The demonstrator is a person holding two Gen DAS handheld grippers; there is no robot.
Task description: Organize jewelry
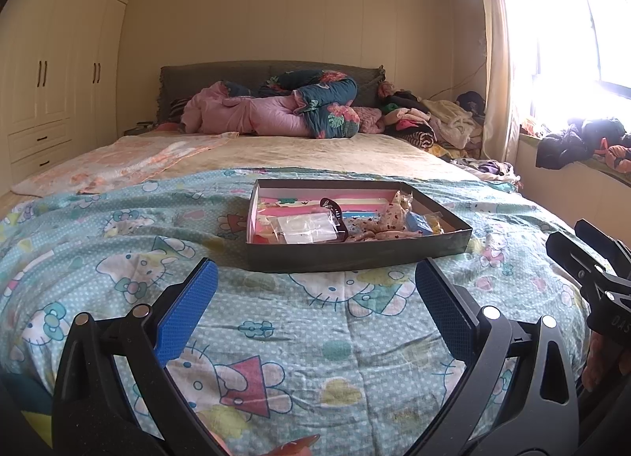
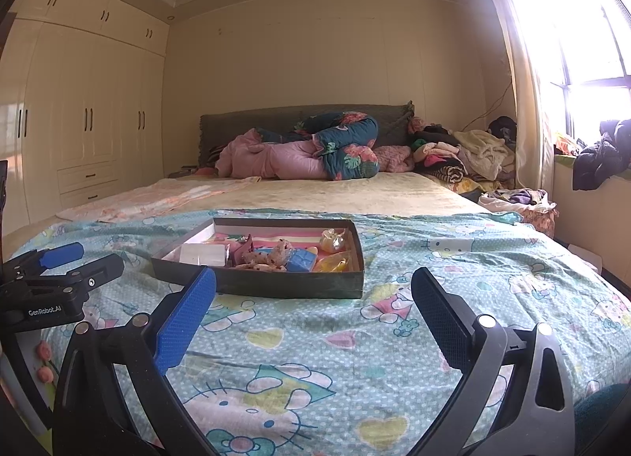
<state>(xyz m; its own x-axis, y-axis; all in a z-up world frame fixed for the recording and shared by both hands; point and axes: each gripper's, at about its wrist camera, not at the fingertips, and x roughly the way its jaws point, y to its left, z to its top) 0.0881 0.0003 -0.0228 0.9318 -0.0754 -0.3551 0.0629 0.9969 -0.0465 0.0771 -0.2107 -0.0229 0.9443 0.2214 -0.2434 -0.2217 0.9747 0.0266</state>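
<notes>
L gripper [image 1: 315, 290] spread, empty | R gripper [image 2: 313, 298] spread, empty | tray [image 1: 355, 255] on bed

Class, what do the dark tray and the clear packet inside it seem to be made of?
Tray: probably cardboard, matte dark outside, white lining; thin straight walls, sharp folded corners.
Packet: likely thin clear plastic film; glossy, see-through, creased.

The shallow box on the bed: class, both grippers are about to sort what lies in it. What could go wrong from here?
1. The shallow box sits on a soft, rumpled quilt, so pressing a wall may tip it.
2. Its contents are heaped: a clear packet, a dark band and a spotted fabric piece overlap, so one grasp might drag several.
3. The open left gripper and right gripper may collide there.
</notes>
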